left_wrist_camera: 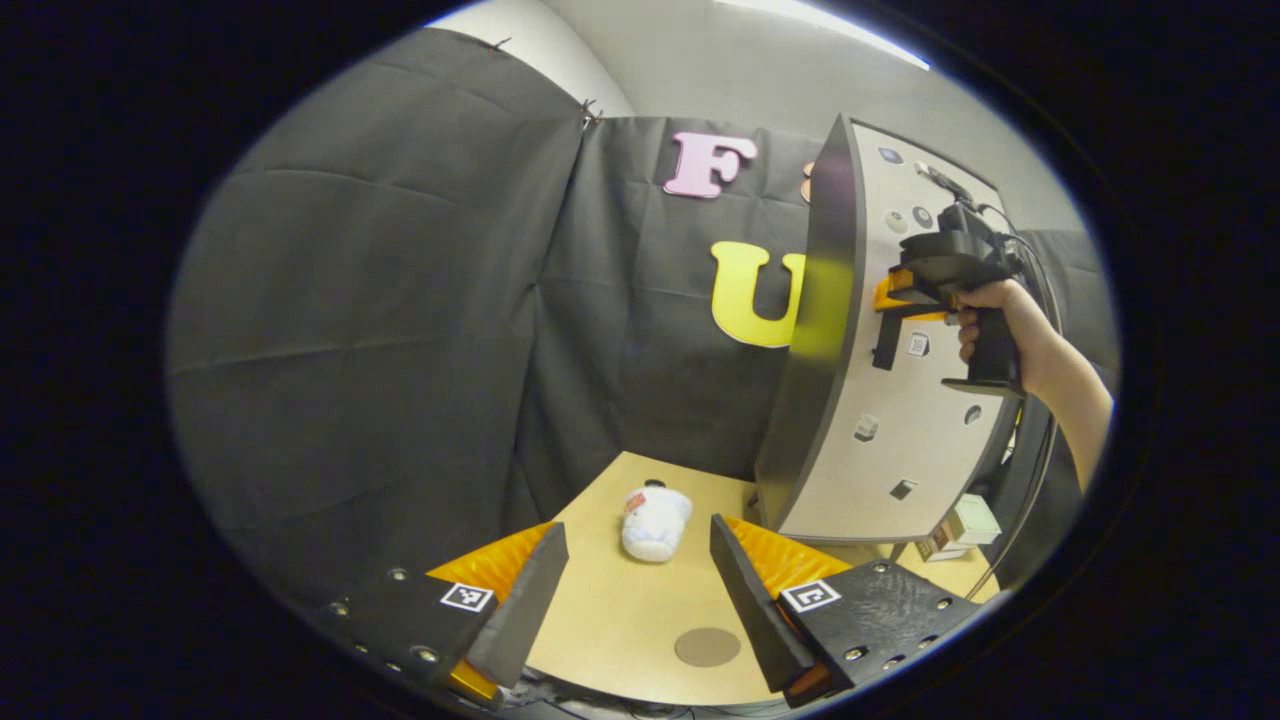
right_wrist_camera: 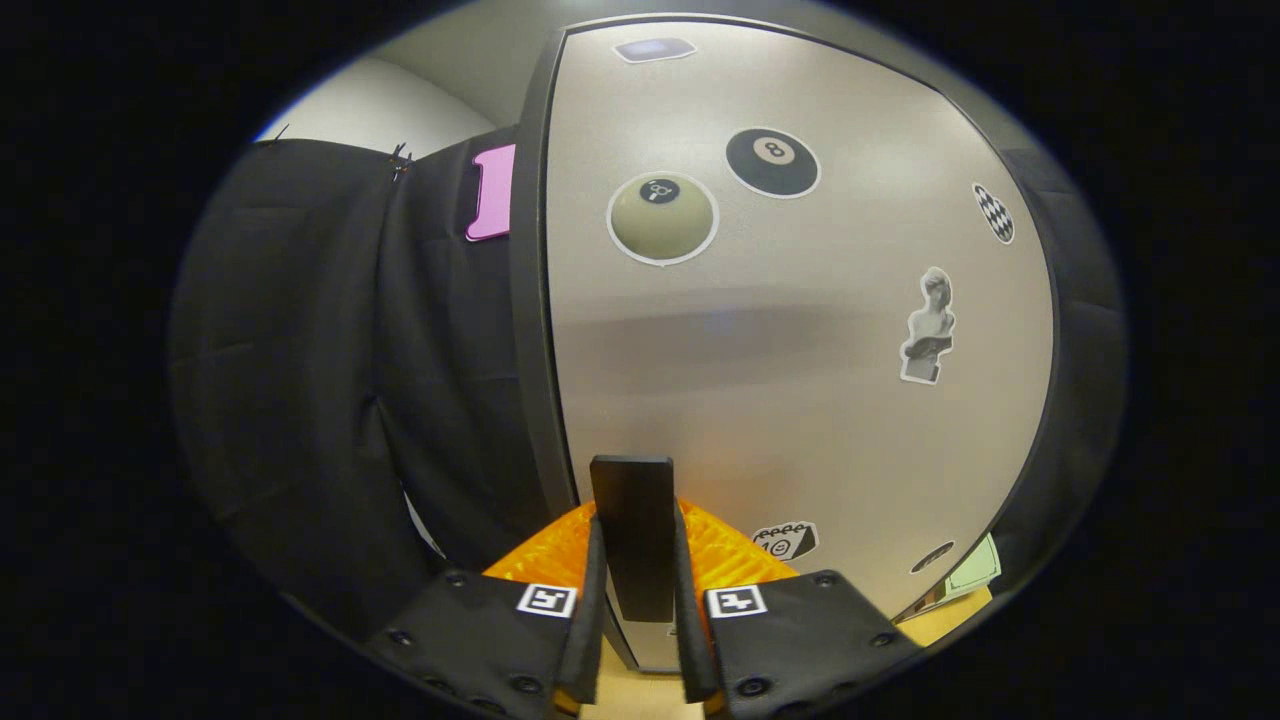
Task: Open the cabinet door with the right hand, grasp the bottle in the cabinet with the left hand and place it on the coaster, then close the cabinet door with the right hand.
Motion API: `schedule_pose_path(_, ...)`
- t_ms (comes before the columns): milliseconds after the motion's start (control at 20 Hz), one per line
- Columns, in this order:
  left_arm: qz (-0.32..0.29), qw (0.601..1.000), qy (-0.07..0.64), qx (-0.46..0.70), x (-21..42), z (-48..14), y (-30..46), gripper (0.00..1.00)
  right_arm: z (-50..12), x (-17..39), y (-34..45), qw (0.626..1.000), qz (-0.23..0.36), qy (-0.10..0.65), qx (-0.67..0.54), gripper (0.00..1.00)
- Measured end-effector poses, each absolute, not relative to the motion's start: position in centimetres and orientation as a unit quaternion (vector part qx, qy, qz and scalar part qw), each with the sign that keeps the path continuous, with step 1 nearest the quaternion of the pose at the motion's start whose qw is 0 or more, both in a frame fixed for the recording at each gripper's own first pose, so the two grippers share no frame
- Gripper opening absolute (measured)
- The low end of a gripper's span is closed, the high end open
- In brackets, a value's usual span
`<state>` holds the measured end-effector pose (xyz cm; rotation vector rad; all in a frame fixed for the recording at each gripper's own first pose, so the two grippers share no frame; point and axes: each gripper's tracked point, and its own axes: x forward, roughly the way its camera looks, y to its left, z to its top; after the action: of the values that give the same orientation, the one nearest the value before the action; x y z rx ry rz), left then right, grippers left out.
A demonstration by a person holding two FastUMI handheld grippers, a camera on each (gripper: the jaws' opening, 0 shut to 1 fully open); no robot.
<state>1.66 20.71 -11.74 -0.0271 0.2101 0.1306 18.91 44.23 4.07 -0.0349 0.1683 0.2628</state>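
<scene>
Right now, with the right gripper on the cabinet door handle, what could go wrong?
1. The bottle lies on its side on the table, not on the coaster; it may roll.
2. The right gripper pinches the narrow door handle; it might slip as the cabinet door swings.

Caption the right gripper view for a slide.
Right claw shut on the black handle of the sticker-covered cabinet door.
</scene>
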Motion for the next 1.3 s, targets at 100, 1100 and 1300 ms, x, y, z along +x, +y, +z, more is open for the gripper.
schedule_pose_path(100,0.060,0.993,0.105,-0.009,1.5,-12.0,20.2,0.87,4.1,19.0,44.2,0.986,0.142,0.079,-0.023,0.30)
schedule_pose_path(1100,0.053,0.994,0.093,0.015,2.6,-10.4,18.1,0.87,3.9,16.5,43.0,0.959,0.270,0.082,-0.027,0.16)
schedule_pose_path(1300,0.072,0.995,0.063,0.010,1.9,-8.2,17.6,0.88,3.9,16.2,42.7,0.949,0.303,0.083,-0.022,0.16)
